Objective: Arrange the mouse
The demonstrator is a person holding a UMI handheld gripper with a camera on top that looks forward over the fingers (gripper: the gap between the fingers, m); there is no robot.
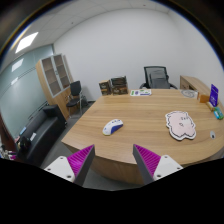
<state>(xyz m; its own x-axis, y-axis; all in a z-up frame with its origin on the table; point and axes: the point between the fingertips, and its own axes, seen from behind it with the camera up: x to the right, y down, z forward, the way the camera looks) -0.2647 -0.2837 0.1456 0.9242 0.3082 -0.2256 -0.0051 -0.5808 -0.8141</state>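
The claw [114, 160] hangs spread wide above the near edge of the large, rounded, light wooden counter [150, 130], its two fingers with their magenta pads [82, 157] well apart and pinching nothing. The small white and blue computer mouse [113, 126] lies on the bare wood beyond the fingers, a little toward the left one, well apart from both. Off to its right on the same counter rests a pale pink, cloud-shaped mouse mat with a white border [181, 122], which I judge to be the likely place for the mouse. The step in hand looks like the approach, so nothing of the arranging is done yet. To do it well, the claw should travel forward and down with the fingers kept spread, come in so that one pad meets each long flank of the mouse, and close only when the body sits centred between them, low enough not to slip off the curved shell. The long axis of the mouse appears to run slantwise across the counter, from nearer left to farther right; which end is the front I cannot tell. The wrist will probably need turning so the fingers straddle that axis.
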